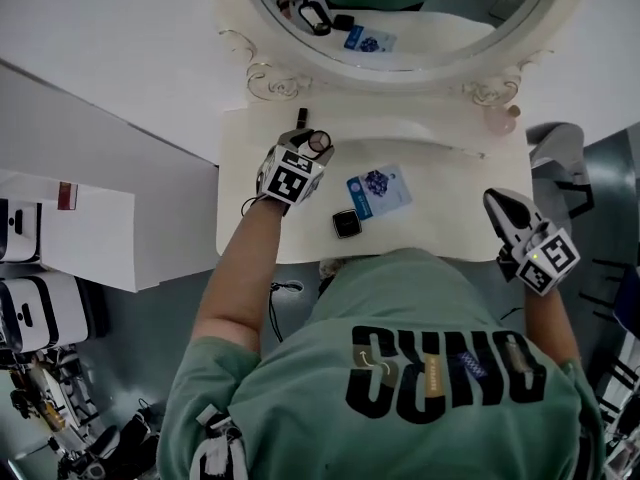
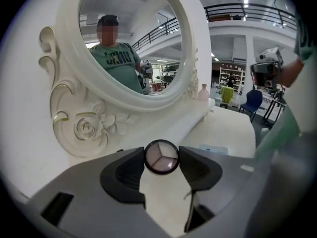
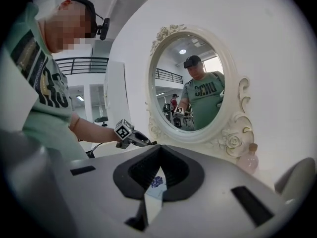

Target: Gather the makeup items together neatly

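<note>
A small round compact (image 2: 161,157) with three pale pans sits between the pads of my left gripper (image 2: 161,158), which is shut on it. Seen from the head, that gripper (image 1: 318,145) holds the compact (image 1: 320,141) over the back left of the cream vanity table (image 1: 450,218), just in front of the mirror base. A thin black stick (image 1: 300,118) lies just beyond it. A blue packet (image 1: 379,191) and a black square compact (image 1: 346,223) lie mid-table. My right gripper (image 1: 496,201) hangs shut and empty at the table's right edge; its own view shows its jaws (image 3: 159,155) shut.
An oval mirror (image 1: 400,28) in an ornate cream frame stands at the back of the table. A small pink bottle (image 1: 503,118) sits by its right foot, and a thin pale stick (image 1: 455,148) lies nearby. A chair (image 1: 556,148) stands to the right.
</note>
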Action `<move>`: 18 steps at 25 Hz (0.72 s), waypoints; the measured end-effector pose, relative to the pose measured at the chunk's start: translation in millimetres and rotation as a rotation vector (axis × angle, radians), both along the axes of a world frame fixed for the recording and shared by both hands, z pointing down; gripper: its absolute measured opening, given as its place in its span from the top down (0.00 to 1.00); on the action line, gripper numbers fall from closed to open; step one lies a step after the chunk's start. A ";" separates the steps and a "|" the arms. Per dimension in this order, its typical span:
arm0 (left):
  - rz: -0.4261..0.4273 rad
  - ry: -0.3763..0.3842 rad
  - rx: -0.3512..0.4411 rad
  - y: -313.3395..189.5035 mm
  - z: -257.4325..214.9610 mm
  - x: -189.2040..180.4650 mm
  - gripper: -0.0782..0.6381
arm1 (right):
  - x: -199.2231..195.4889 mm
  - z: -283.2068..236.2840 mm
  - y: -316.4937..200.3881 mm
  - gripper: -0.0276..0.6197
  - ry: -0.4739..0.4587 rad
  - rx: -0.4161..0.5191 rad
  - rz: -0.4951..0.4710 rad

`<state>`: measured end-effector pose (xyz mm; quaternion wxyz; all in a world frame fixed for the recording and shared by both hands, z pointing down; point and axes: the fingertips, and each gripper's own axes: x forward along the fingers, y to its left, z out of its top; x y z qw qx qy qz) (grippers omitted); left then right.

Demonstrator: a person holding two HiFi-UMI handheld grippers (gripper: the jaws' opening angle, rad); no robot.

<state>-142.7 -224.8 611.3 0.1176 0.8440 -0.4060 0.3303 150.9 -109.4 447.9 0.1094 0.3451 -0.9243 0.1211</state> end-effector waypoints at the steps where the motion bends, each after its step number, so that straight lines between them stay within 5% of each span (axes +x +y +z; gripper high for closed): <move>1: -0.002 -0.003 -0.007 -17.4 -0.5 0.5 0.58 | 1.7 -1.4 -1.0 0.96 0.007 0.001 0.019; 7: 0.012 -0.040 -0.098 -78.1 24.0 8.3 0.58 | 14.9 -7.9 -6.6 0.96 0.039 -0.001 0.121; 13: 0.070 -0.108 -0.134 -85.7 49.0 19.6 0.58 | 27.4 -6.9 -8.7 0.96 0.051 -0.007 0.163; 18: 0.101 -0.092 -0.167 -78.8 49.5 25.4 0.57 | 22.5 -9.6 -11.9 0.96 0.050 -0.001 0.140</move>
